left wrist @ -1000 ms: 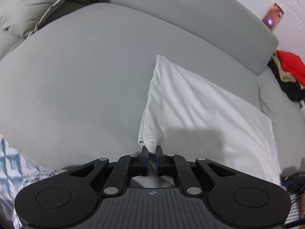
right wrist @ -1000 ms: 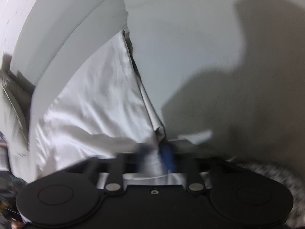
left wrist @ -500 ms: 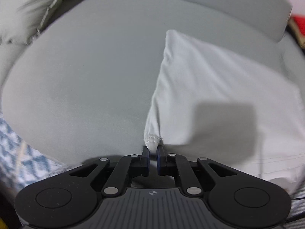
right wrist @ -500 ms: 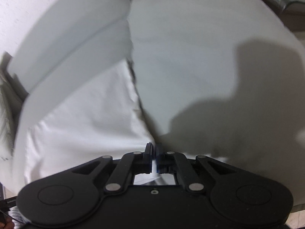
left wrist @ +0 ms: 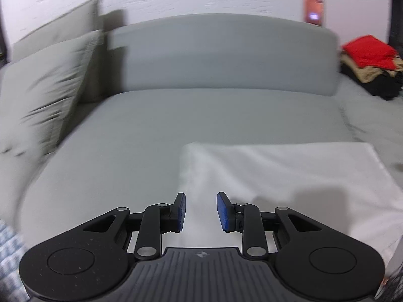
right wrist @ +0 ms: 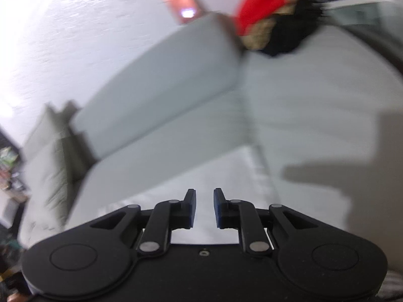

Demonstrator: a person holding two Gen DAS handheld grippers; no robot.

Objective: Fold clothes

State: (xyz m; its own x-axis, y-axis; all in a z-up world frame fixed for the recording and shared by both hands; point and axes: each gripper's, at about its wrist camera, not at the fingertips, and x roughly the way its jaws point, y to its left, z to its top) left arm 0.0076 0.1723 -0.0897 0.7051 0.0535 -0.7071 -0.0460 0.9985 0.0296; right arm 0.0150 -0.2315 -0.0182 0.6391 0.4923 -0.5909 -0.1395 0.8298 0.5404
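In the left wrist view our left gripper (left wrist: 200,210) hangs with jaws opening, nothing between them, above the white garment (left wrist: 289,176) lying folded flat on the grey sofa (left wrist: 176,115). In the right wrist view our right gripper (right wrist: 204,207) likewise opens empty; this fold looks done, and the clothes pile (right wrist: 272,17) perhaps remains.

Each camera sits just behind its claw, looking down along it at the sofa (left wrist: 226,58) close below; the right view is tilted. Both share the backrest (right wrist: 161,75) and clothes pile (left wrist: 370,68).
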